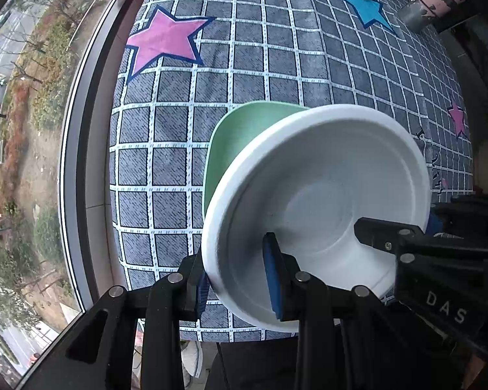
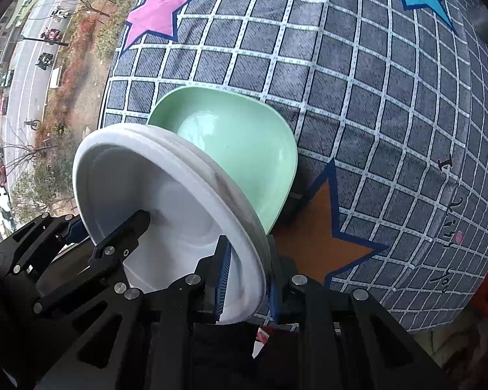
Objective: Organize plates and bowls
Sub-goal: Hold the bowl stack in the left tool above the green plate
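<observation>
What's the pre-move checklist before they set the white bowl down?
1. Left gripper shut on white bowl rim: ok, one pad inside, one outside.
2. Right gripper shut on the opposite rim: ok.
3. Bowl level: not ok, it is tilted, held on edge between the two grippers.
4. Green bowl upright on the blanket, open side up: ok.
5. White bowl clear of green bowl: cannot tell, they overlap in both views.
6. White bowl single or stacked: cannot tell, the rim shows layered edges in the right wrist view.
</observation>
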